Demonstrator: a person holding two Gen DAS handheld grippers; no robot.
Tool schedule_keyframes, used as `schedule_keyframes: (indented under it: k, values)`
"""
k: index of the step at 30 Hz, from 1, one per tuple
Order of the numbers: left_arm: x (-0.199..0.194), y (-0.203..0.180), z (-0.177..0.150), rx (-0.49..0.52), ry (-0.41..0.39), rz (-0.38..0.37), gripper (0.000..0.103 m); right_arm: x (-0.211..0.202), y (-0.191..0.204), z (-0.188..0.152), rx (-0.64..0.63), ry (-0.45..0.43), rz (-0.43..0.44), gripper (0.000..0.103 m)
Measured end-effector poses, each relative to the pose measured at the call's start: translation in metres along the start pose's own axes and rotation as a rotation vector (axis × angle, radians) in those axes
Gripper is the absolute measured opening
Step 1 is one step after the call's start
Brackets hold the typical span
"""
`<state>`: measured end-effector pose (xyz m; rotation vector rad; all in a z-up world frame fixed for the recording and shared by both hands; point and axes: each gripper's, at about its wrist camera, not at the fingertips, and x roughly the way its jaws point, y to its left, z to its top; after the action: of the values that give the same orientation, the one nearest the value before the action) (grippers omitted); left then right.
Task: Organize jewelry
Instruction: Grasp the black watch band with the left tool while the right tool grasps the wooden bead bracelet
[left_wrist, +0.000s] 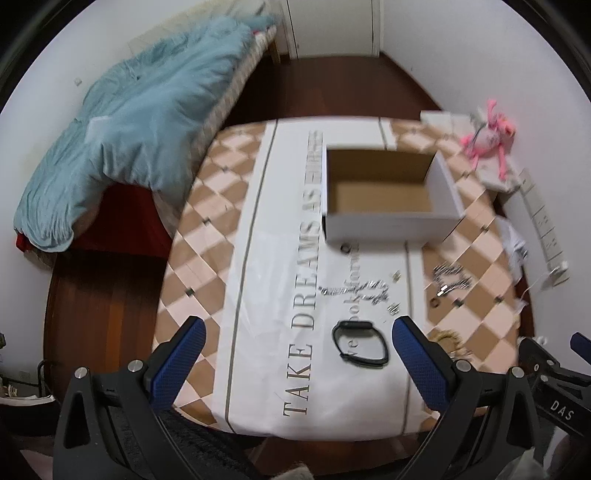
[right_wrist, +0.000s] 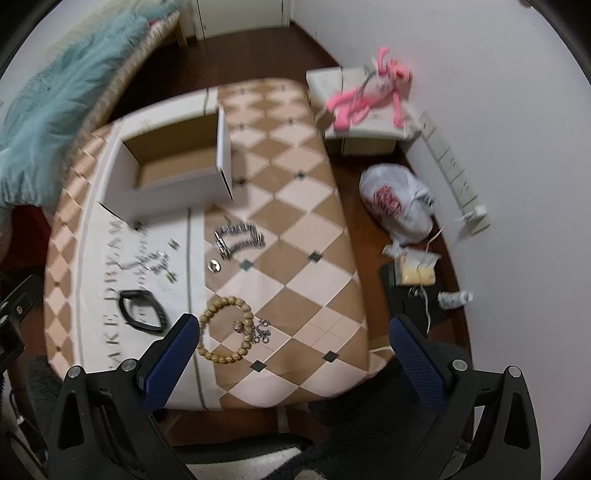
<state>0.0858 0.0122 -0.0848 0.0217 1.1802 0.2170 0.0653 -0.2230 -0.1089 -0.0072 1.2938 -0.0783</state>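
The black band (left_wrist: 360, 343) lies flat on the white runner at lower centre of the left view, its long axis running left to right, just ahead of the left gripper (left_wrist: 297, 332), whose jaws stand wide apart. The bead bracelet (right_wrist: 225, 328) sits at lower centre of the right view beside the right gripper (right_wrist: 293, 328), equally spread. The open box (left_wrist: 388, 192) stands above, upper centre.

1. "TAKE DREAMS AS" runs in large grey capitals lengthwise along the white cloth (left_wrist: 332, 387) on the table; further words are blurred.
2. "DAS" is printed white on the black gripper body (left_wrist: 561, 406) at the left-wrist view's right edge.
3. The white plastic bag (right_wrist: 397, 203) on the floor bears an unreadable red print.
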Motion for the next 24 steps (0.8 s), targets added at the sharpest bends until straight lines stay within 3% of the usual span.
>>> schedule_keyframes:
  k: [4, 7, 13, 20, 22, 24]
  values:
    - [0.047, -0.001, -0.008, 0.014, 0.103, 0.002, 0.103, 0.046, 0.003, -0.002, 0.008, 0.085, 0.059, 0.073]
    - [0.072, 0.001, -0.013, 0.001, 0.179, -0.031, 0.102, 0.072, 0.001, 0.0, 0.032, 0.135, 0.115, 0.064]
    - [0.112, 0.002, -0.02, -0.053, 0.294, -0.121, 0.091, 0.099, 0.014, 0.006, -0.025, 0.195, 0.133, 0.061]
    - [0.12, -0.012, -0.026, -0.042, 0.306, -0.156, 0.09, 0.112, 0.022, -0.006, -0.078, 0.257, 0.078, 0.061]
    - [0.12, -0.018, -0.027, -0.02, 0.298, -0.142, 0.082, 0.112, 0.018, -0.011, -0.064, 0.274, 0.074, 0.061]
    - [0.122, -0.024, -0.029, 0.005, 0.303, -0.126, 0.06, 0.114, 0.014, -0.015, -0.038, 0.287, 0.082, 0.062]
